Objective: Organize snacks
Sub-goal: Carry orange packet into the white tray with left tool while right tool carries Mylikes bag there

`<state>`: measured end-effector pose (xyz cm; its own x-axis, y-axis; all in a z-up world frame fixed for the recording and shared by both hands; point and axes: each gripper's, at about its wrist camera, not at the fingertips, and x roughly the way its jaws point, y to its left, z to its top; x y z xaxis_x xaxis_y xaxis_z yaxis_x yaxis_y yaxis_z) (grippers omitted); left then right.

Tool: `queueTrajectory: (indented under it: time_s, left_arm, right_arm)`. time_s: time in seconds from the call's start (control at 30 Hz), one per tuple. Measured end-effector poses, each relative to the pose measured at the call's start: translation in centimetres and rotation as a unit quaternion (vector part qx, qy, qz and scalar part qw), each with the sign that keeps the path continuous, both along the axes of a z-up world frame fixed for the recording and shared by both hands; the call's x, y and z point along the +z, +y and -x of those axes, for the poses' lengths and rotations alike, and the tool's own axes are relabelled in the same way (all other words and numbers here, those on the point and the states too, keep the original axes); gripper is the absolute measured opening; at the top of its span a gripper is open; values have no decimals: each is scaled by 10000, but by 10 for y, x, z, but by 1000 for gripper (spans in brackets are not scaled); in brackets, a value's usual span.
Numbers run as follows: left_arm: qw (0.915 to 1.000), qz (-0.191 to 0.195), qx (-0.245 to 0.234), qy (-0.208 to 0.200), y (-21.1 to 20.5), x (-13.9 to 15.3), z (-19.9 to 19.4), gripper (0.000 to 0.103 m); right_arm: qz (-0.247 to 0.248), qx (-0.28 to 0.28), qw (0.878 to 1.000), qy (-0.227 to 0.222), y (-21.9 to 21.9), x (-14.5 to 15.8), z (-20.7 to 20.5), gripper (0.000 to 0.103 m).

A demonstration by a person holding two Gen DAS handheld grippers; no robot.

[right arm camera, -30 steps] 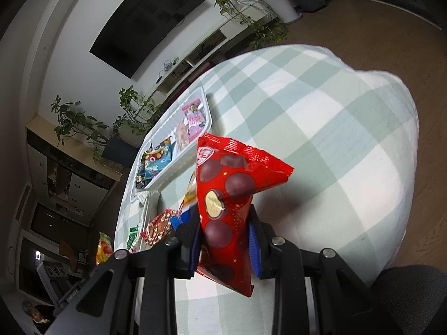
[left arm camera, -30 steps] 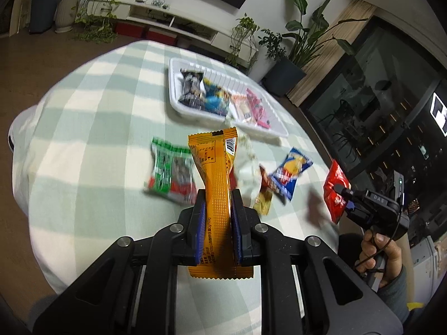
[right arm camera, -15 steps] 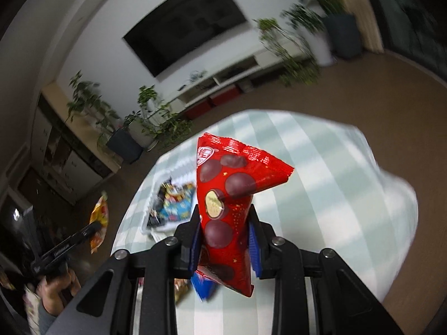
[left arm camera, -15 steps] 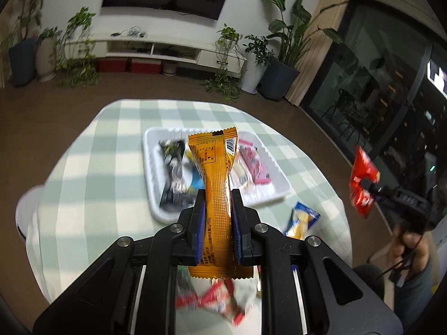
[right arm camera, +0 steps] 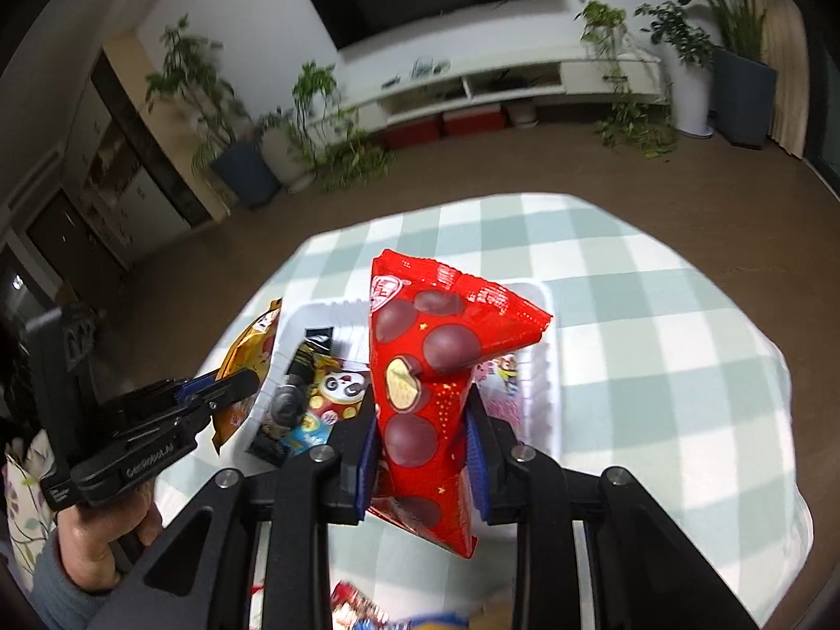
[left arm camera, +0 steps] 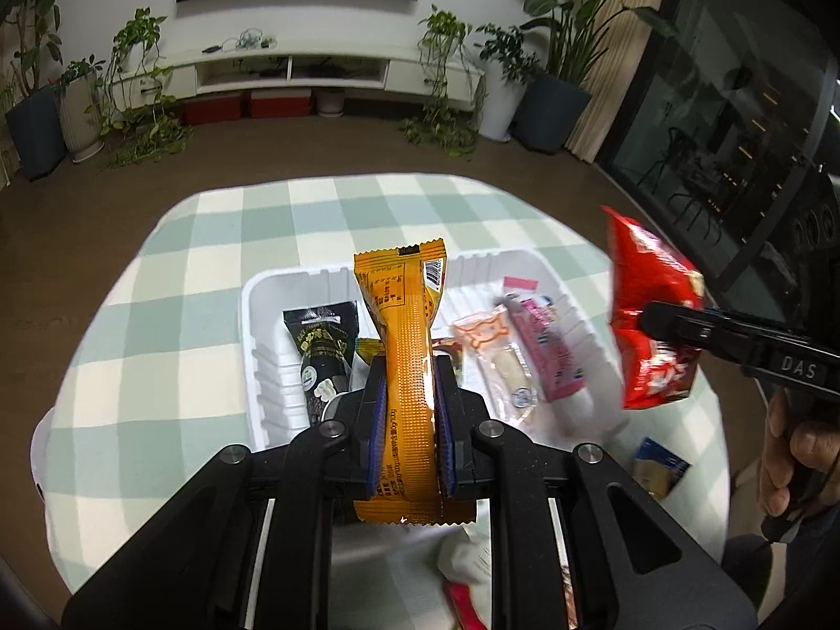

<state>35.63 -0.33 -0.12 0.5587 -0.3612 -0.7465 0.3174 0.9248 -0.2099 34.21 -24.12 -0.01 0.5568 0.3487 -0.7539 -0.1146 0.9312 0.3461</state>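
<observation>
While both grippers point steeply down over the desk (left arm camera: 157,273), each pinches one snack. Left gripper (left arm camera: 407,420): pads pressed on the waist of an upright orange bar (left arm camera: 404,346), which stands above the near edge of the tray (left arm camera: 252,315); seen from the right wrist view, the same gripper (right arm camera: 226,394) comes in level from the left, carried by a hand (right arm camera: 100,541) in a grey sleeve. Right gripper (right arm camera: 422,451): pads clamped on the lower half of a red pouch (right arm camera: 430,362) printed with brown balls, held upright over the tray's (right arm camera: 546,399) near rim; seen from the left wrist view, this gripper (left arm camera: 651,325) enters from the right, gripped by a hand (left arm camera: 793,457), with the pouch (left arm camera: 651,315) hanging in the air beside the tray's right end.

Counts. Grippers: two, each with one snack. Tray: one, white, ribbed walls, near the middle of the checked desk. Snacks inside the tray that can be told apart in the left view: a black packet (left arm camera: 320,346) at left, a clear packet with an orange outline (left arm camera: 499,362), and a pink packet (left arm camera: 546,357) at right; others lie hidden behind the bar, among them a panda-printed packet (right arm camera: 336,399) shown in the right view. Snacks on the desk outside the tray: one blue-and-yellow packet (left arm camera: 659,467) at right, and blurred wrappers at the near edge whose number cannot be told.
</observation>
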Motion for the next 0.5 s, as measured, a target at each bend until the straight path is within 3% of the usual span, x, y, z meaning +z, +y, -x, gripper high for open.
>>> queueTrajectory:
  time_s: [0.3,0.5]
  left_arm:
    - [9997,-163,-8,184,-4,-47,-26,15]
    - [9994,-297,-55,161,-19,-60,-31,15]
  right_arm:
    - [266,309,9986,351,29,-36,-36,30]
    - [663,453,9953,545,49,-60,-45,30]
